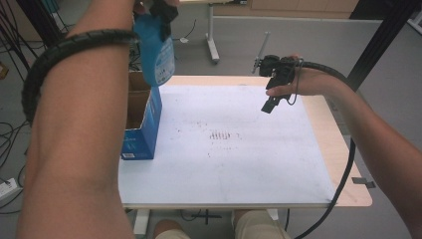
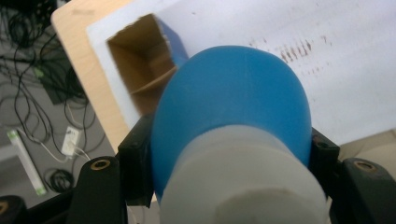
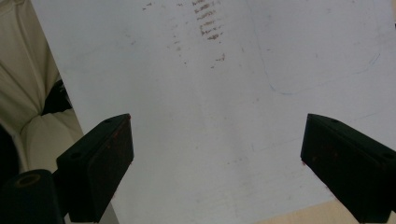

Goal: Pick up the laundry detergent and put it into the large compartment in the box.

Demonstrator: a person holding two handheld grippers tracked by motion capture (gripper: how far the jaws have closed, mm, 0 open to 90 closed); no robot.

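Note:
A blue bottle [image 1: 156,57] with a pale label hangs high over the table's left side. My left gripper [image 1: 161,15] is shut on its upper end. In the left gripper view the bottle [image 2: 233,93] sits between both jaws, its white end nearest the camera and its blue body pointing down toward the box. Below it stands an open blue cardboard box [image 1: 144,124], whose brown inside [image 2: 140,60] is in sight. My right gripper [image 1: 269,105] hovers over the far right of the white sheet, open, with nothing between its black fingers [image 3: 100,163].
A white sheet [image 1: 224,159] with faint brown marks near its middle covers most of the wooden table [image 1: 348,164]. Cables and a power strip [image 2: 70,140] lie on the floor to the left. A table leg [image 1: 213,47] and a grey partition stand behind.

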